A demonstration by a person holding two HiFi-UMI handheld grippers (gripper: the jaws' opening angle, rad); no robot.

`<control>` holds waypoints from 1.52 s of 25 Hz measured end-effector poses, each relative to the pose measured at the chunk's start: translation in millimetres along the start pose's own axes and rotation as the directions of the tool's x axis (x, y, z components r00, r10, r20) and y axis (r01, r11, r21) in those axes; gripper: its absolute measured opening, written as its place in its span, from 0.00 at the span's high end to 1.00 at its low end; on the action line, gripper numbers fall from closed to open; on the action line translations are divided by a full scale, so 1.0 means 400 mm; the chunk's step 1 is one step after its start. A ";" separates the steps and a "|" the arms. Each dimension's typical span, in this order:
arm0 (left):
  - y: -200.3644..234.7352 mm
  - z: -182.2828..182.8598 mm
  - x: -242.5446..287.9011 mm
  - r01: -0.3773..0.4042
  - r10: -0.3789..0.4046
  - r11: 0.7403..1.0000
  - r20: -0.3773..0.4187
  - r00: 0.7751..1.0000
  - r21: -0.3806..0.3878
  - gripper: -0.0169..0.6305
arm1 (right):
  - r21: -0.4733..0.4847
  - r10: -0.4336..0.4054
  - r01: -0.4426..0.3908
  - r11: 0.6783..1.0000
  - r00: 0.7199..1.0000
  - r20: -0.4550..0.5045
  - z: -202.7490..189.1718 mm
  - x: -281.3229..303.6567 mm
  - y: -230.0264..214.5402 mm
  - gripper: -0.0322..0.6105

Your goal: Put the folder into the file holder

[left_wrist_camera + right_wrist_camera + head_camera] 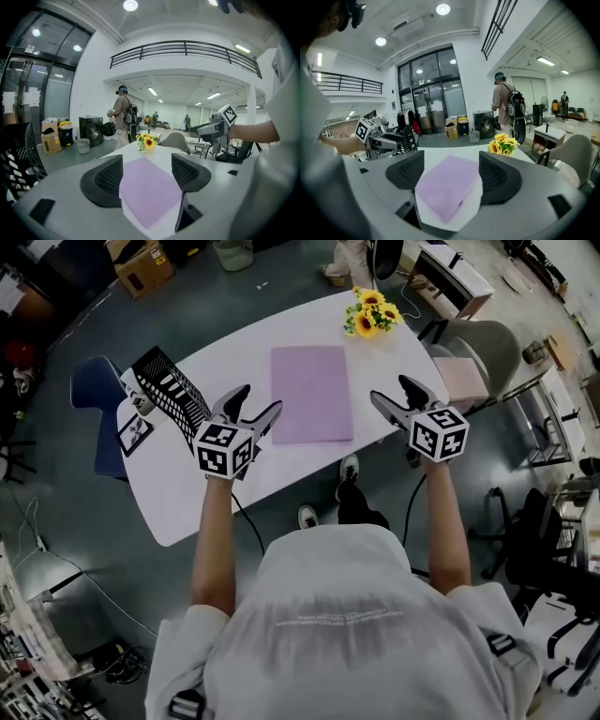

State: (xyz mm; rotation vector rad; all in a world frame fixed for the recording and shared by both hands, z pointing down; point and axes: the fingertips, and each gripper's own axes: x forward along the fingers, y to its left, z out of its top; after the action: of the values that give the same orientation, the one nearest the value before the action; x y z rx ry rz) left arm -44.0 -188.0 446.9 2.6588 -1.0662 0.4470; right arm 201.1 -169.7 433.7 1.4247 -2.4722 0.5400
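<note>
folder point(311, 393): flat on table point(281, 474), right of file holder point(169, 388), well apart.
L gripper point(260, 399): jaws spread, empty; betw. file holder & folder.
R gripper point(390, 390): jaws spread, empty; far side of folder from file holder.
step: approach. Pinch near edge w/ both, then tip upright before slotting.

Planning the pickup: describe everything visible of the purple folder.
The folder is a thin, plain lilac rectangle with a matte look, closed and lying flat in the middle of the white table. Only the table touches it. The sunflowers stand beyond its far right corner. The open left gripper and right gripper flank its near end, clear of it.
</note>
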 end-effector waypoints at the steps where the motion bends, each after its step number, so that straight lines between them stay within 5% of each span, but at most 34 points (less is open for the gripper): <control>1: 0.010 -0.009 0.015 -0.001 0.001 1.000 -0.012 1.000 -0.010 0.46 | 0.011 0.003 -0.003 1.000 1.000 -0.010 -0.010 0.017 -0.012 0.39; 17: 0.126 -0.214 0.280 -0.033 -0.016 0.981 -0.249 0.968 -0.191 0.46 | 0.226 0.100 -0.056 0.973 0.977 -0.188 -0.188 0.297 -0.192 0.39; 25: 0.178 -0.343 0.332 -0.079 -0.036 0.939 -0.324 0.945 -0.336 0.46 | 0.334 0.198 -0.098 0.937 0.940 -0.277 -0.314 0.413 -0.176 0.38; 31: 0.194 -0.410 0.362 -0.093 -0.076 0.876 -0.327 0.942 -0.473 0.44 | 0.400 0.226 -0.081 0.913 0.916 -0.331 -0.391 0.464 -0.164 0.37; 38: 0.183 -0.467 0.390 -0.103 -0.100 0.857 -0.358 0.928 -0.505 0.43 | 0.473 0.276 -0.084 0.877 0.895 -0.351 -0.438 0.502 -0.147 0.37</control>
State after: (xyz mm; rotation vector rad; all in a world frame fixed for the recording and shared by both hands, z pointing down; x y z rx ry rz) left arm -23.8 -275.2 684.5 1.9957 -0.9088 0.5487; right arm 155.6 -278.1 680.0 1.0544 -2.2261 1.3760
